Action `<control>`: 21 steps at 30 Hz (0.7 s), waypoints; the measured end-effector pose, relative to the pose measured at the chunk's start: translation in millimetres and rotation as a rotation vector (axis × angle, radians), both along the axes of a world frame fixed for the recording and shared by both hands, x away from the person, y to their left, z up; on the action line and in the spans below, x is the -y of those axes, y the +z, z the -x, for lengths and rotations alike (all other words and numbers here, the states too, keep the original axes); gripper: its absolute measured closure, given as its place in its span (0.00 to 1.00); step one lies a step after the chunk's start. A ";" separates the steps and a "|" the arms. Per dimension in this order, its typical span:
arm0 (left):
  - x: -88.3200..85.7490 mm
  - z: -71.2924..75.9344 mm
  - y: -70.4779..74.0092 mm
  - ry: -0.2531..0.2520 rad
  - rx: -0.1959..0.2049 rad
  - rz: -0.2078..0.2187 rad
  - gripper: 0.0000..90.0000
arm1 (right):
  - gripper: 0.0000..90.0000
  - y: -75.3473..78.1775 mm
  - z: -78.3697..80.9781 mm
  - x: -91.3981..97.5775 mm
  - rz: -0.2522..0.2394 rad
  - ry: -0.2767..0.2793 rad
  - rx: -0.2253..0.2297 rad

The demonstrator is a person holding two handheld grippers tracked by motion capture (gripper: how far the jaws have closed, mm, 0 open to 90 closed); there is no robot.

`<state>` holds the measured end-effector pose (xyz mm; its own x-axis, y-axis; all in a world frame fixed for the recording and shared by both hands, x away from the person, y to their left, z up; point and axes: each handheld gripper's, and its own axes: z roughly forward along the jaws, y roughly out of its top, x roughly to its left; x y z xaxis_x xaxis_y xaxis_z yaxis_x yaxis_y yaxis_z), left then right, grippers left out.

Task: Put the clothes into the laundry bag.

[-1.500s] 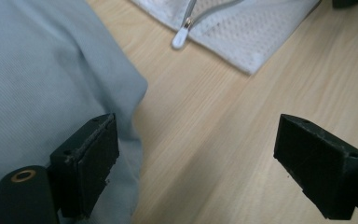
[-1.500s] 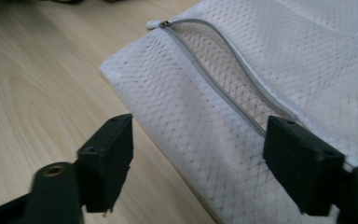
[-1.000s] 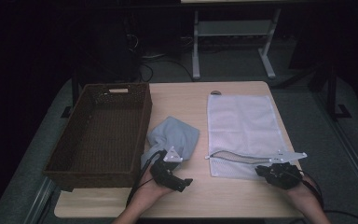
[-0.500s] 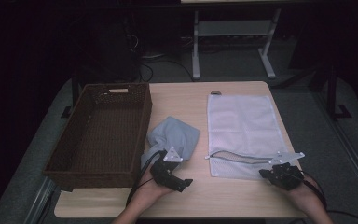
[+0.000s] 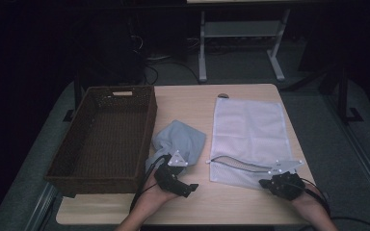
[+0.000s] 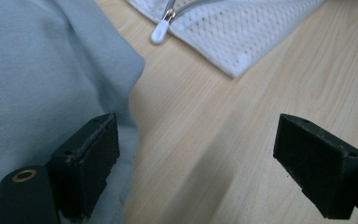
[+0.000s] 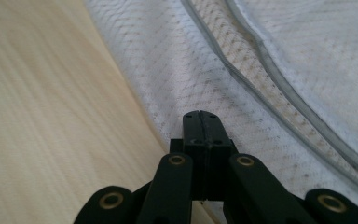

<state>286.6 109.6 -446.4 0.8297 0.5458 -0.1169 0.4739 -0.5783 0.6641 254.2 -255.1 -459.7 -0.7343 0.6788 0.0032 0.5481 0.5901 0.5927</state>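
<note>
A white mesh zip bag [image 5: 250,130] lies flat on the right half of the wooden table [image 5: 188,101]. My right gripper [image 7: 200,123] is shut on its near edge, low over the table at the front right [image 5: 278,177]. A crumpled grey-blue cloth [image 5: 180,139] lies beside the bag, in the middle of the table. At the cloth's near end my left gripper [image 6: 196,158] is open. One of its fingers [image 6: 91,158] rests on the cloth [image 6: 42,70] and the other stands over bare wood. The bag's zipper pull [image 6: 161,32] lies just ahead of it.
A dark wicker basket [image 5: 149,125] takes up the left side of the table, close to the cloth. A small dark round object [image 5: 223,96] lies at the bag's far corner. Metal table legs [image 5: 202,48] stand on the floor beyond the table.
The right gripper has shifted slightly at the bag's near edge. The left gripper and the cloth have stayed where they were.
</note>
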 end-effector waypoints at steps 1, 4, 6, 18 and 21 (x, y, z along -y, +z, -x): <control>-0.2 -0.1 0.1 0.000 0.000 0.000 0.15 | 1.00 0.2 1.2 -3.6 0.002 0.014 0.000; -0.5 -0.2 0.0 0.001 0.001 0.001 0.15 | 1.00 0.4 3.7 -11.2 0.004 0.043 0.002; -0.7 -0.2 0.1 0.000 0.000 0.001 0.15 | 1.00 0.5 5.3 -16.3 0.006 0.059 0.006; -2.1 -0.2 0.8 0.004 0.000 -0.001 0.15 | 0.99 0.7 9.7 -55.5 -0.013 0.175 -0.010; -2.7 -0.3 0.9 0.004 0.000 0.001 0.15 | 1.00 1.1 14.5 -65.0 -0.017 0.209 -0.019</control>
